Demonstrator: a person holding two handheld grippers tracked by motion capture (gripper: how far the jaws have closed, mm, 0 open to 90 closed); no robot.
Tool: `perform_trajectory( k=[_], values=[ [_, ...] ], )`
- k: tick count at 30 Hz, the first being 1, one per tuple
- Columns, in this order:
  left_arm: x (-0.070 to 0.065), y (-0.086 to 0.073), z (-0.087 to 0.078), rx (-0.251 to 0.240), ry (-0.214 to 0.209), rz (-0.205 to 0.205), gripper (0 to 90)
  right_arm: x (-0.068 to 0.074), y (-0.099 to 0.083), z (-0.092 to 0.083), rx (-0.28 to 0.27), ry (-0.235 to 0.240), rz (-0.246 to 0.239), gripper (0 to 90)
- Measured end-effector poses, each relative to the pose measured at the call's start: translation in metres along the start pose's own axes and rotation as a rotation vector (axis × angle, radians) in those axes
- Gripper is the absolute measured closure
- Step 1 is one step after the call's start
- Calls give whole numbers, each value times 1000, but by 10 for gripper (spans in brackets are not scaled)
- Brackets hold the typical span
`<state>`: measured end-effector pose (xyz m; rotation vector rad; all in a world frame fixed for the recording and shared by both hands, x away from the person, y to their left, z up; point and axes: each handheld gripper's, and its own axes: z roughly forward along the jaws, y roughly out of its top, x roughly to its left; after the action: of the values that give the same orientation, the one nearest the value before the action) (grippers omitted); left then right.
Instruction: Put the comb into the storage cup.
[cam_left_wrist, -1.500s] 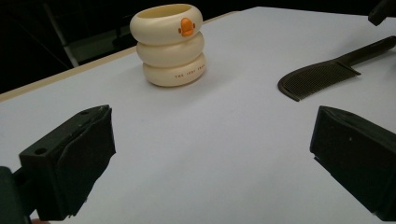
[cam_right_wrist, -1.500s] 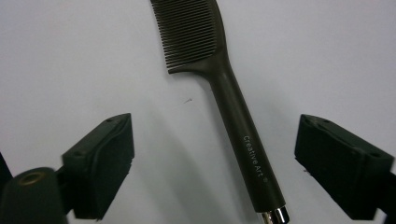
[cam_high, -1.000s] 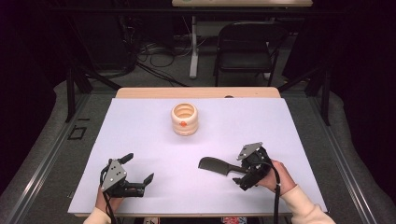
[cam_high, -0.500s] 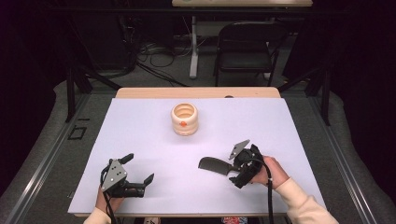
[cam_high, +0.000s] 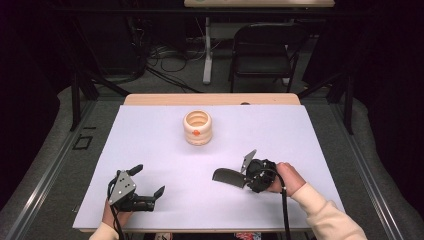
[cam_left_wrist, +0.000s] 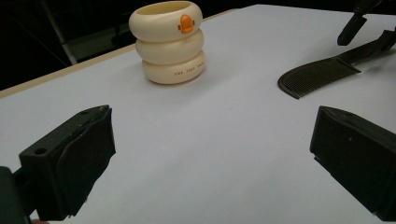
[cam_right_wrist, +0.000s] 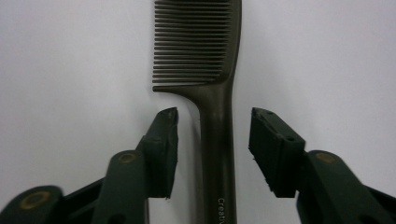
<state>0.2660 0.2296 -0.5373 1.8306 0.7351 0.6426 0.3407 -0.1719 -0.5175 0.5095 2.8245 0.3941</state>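
A big flat white table (cam_high: 310, 135) lies under both tongs. Far ahead of the tongs, near the middle of the table, stands a cream plastic cup (cam_high: 197, 127) that looks like three fat rings piled up, with a small orange duck mark on its side. It stands upright and well apart from both tongs. In the left gripper view the cup sits up beyond the left jaw. Next comes the dark flat plastic comb (cam_high: 229, 177) with fine teeth and a long thin handle. It lies flat on the table, and in the high view its toothed end sticks out to the left of the right tongs (cam_high: 248, 172), toward the side where the left tongs are. In the right gripper view the comb's handle runs straight up between the two black jaws, and the teeth are past the jaw tips. The jaws have just been closing, with the handle between them. There is a small gap on each side of the handle, so the pads do not press on it yet. The person's right hand (cam_high: 286, 179) holds these tongs just behind the comb. The left tongs (cam_high: 148, 181) rest near the front edge of the table, well apart from the comb and the cup. Their jaws stand wide apart with only bare table between them.
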Motion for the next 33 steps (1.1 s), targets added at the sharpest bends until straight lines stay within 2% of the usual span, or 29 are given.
perform_trajectory(
  k=[3,4,11,17,26,33],
  values=[
    [0,0,0,2,0,-1,2,-2,1,2,11,4,-13,579],
    [0,0,0,7,5,1,2,-3,3,3,34,17,-22,606],
    [0,0,1,10,1,3,2,-4,9,9,91,39,-54,633],
    [0,0,1,13,-1,2,2,-5,11,12,107,26,-53,658],
    [0,-1,2,17,-6,1,2,-5,13,16,131,32,-63,710],
    [0,-1,2,16,-5,-1,2,-5,13,15,134,23,-72,716]
  ],
)
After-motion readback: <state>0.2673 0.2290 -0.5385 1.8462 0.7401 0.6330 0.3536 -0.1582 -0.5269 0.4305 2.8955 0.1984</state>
